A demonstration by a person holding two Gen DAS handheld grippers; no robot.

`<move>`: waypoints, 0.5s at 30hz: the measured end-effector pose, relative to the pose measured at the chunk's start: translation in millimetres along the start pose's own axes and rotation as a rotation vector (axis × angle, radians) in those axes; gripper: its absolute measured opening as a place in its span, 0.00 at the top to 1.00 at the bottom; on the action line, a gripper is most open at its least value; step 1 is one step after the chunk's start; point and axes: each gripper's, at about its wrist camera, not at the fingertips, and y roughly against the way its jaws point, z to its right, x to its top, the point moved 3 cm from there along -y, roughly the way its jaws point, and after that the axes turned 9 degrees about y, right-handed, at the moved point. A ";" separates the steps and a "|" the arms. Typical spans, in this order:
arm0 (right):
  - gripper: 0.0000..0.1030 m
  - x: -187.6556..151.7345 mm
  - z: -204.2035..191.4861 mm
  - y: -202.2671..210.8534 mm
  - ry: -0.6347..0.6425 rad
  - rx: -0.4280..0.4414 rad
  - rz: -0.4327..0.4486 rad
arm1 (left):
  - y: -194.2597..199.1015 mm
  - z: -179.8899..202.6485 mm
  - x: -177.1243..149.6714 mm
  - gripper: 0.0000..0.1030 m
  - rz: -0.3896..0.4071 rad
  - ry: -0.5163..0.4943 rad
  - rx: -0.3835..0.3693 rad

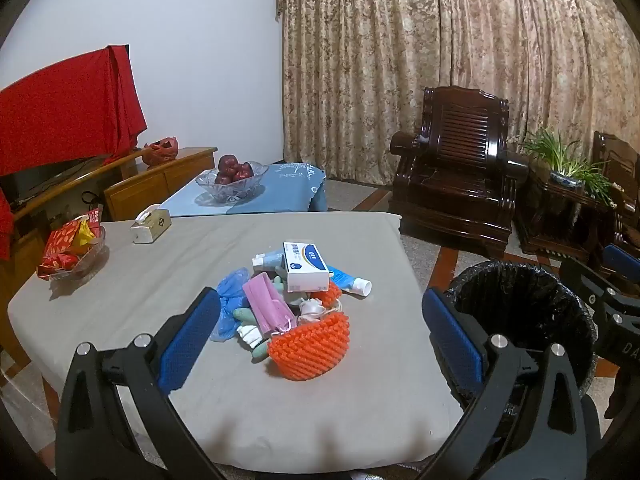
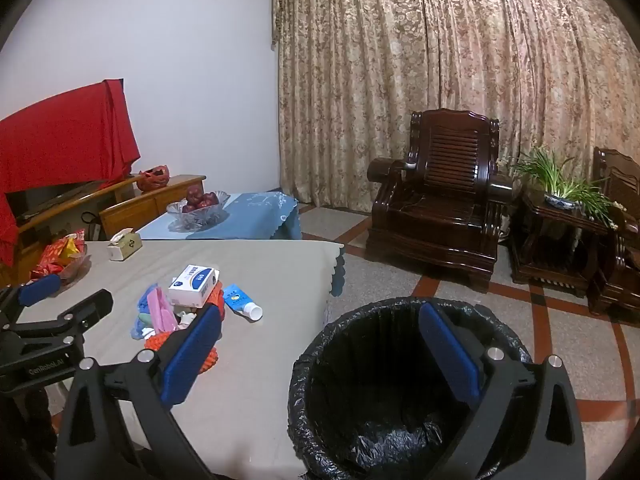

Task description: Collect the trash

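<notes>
A pile of trash lies mid-table on the grey cloth [image 1: 120, 300]: an orange foam net [image 1: 310, 350], a pink mask [image 1: 266, 306], a blue plastic bag [image 1: 232, 288], a white and blue box [image 1: 306, 266] and a blue tube [image 1: 350, 280]. My left gripper [image 1: 320, 334] is open and empty, just before the pile. My right gripper [image 2: 320, 344] is open and empty, above the near rim of the black-lined trash bin [image 2: 400, 392], right of the table. The box [image 2: 194, 286] and tube [image 2: 242, 302] also show in the right wrist view.
A tissue box [image 1: 150, 224] and a dish of red snack packets [image 1: 72, 252] sit at the table's far left. Behind stand a glass bowl of apples [image 1: 232, 178] on a blue-clothed table, a dark wooden armchair [image 1: 456, 184] and a potted plant [image 1: 564, 164].
</notes>
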 end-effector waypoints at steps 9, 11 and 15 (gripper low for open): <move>0.06 0.4 -0.4 0.8 0.002 -0.001 0.001 | 3.3 1.6 2.8 0.05 -0.004 0.001 -0.001; 0.06 0.5 -0.2 0.9 0.001 -0.001 0.001 | 5.2 2.6 4.2 0.05 -0.003 0.001 -0.001; 0.06 0.0 0.1 0.4 0.001 -0.001 0.000 | 1.0 0.3 1.0 0.05 -0.004 0.002 0.000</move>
